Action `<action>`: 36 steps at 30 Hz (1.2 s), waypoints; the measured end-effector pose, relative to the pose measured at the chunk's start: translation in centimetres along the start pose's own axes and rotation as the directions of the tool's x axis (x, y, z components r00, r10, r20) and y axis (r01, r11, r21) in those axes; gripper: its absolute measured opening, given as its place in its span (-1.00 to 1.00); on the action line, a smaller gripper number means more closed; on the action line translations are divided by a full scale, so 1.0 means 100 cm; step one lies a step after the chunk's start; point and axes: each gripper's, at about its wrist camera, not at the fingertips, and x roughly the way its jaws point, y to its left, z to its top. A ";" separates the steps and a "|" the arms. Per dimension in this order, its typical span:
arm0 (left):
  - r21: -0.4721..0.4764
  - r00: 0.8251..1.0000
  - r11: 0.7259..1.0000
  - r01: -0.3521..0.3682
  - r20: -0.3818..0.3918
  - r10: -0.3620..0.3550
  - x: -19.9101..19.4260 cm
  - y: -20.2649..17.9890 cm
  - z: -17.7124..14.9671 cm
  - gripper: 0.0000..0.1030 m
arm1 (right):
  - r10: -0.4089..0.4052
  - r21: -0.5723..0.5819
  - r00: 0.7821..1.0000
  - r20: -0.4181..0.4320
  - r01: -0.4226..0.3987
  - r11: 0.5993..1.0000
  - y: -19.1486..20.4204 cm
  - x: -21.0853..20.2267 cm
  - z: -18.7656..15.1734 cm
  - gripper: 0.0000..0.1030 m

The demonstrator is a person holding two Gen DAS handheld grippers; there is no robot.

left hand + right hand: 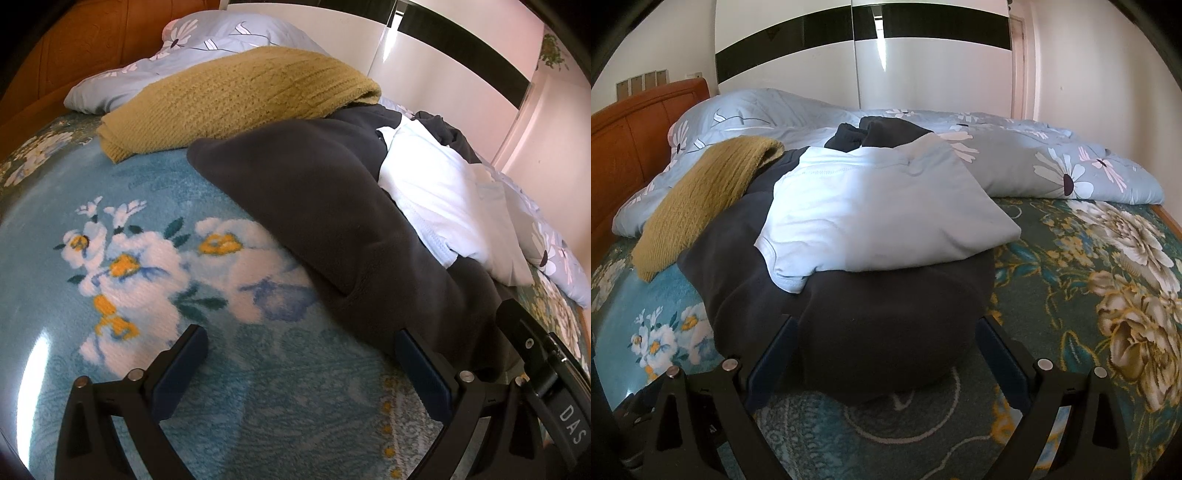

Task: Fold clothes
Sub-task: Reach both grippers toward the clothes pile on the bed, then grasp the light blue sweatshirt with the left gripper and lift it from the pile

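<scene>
A dark grey fleece garment (pixel 871 325) lies in a heap on the floral bed blanket (pixel 1071 295). A pale blue garment (pixel 879 218) lies on top of it. A mustard knit sweater (pixel 713 192) lies at its left. My right gripper (pixel 886 332) is open, its jaws standing either side of the fleece's near edge, empty. My left gripper (pixel 301 345) is open over the blue blanket (pixel 110 206), with the fleece (pixel 325 206) beside its right finger (pixel 417 358). The pale blue garment (pixel 436 192) and the sweater (pixel 236 99) show beyond.
A grey floral duvet (pixel 1034 162) is bunched along the far side of the bed. An orange wooden headboard (pixel 631 125) stands at the left. A white wardrobe (pixel 923 74) with a black stripe stands behind. The other gripper's body (pixel 546 376) shows at the left view's right edge.
</scene>
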 end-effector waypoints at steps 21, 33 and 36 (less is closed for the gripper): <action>-0.038 0.999 0.998 0.046 -0.001 -0.046 -0.003 0.010 0.010 1.00 | 0.055 0.018 0.998 -0.009 -0.055 0.998 -0.003 -0.002 0.000 0.88; 0.125 0.980 0.973 0.195 0.010 -0.198 0.004 -0.041 0.071 1.00 | 0.068 0.269 0.995 0.075 -0.086 0.959 -0.067 -0.035 0.018 0.88; 0.071 0.949 0.947 0.313 -0.062 -0.309 0.017 -0.053 0.091 1.00 | 0.087 0.280 0.994 0.073 -0.104 0.954 -0.071 -0.034 0.019 0.88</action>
